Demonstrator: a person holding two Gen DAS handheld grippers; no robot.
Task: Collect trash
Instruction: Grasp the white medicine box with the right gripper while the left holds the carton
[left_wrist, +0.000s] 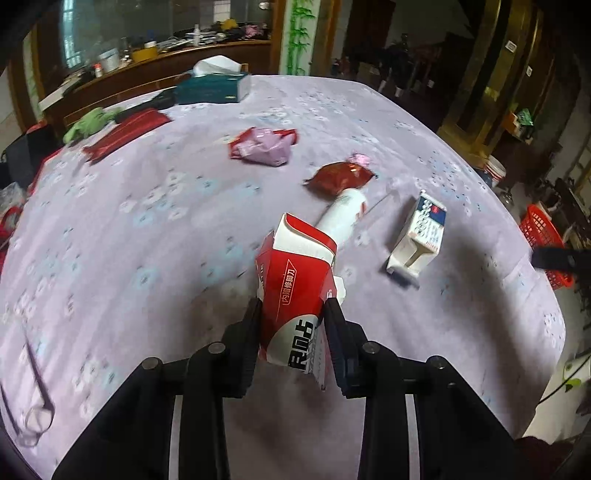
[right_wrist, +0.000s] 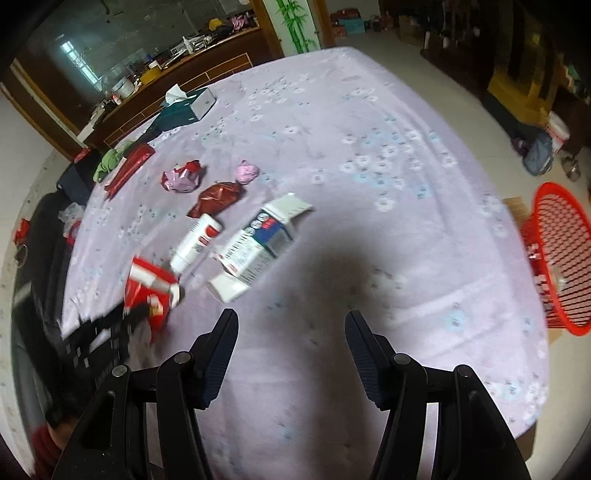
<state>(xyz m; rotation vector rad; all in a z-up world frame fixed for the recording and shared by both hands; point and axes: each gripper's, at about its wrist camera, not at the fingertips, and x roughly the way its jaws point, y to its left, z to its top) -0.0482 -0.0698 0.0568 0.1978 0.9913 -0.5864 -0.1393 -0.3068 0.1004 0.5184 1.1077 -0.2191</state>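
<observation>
My left gripper (left_wrist: 291, 306) is shut on a red and white cardboard box (left_wrist: 295, 280), held just above the lilac flowered tablecloth (left_wrist: 147, 221); the same red box (right_wrist: 149, 286) shows at the left of the right wrist view with the left gripper (right_wrist: 125, 321) on it. Beyond it lie a white tube (left_wrist: 341, 214), a dark red wrapper (left_wrist: 340, 177), a pink-purple wrapper (left_wrist: 264, 146) and a white and blue carton (left_wrist: 421, 236). My right gripper (right_wrist: 291, 321) hangs open and empty over bare cloth, near the carton (right_wrist: 255, 247). A red mesh basket (right_wrist: 561, 258) stands off the table's right edge.
A teal tissue box (left_wrist: 210, 86), a flat red packet (left_wrist: 125, 133) and a green cloth (left_wrist: 88, 123) lie at the far left of the table. A small pink ball (right_wrist: 247, 171) sits past the dark red wrapper. A cluttered wooden counter (right_wrist: 177, 55) runs behind.
</observation>
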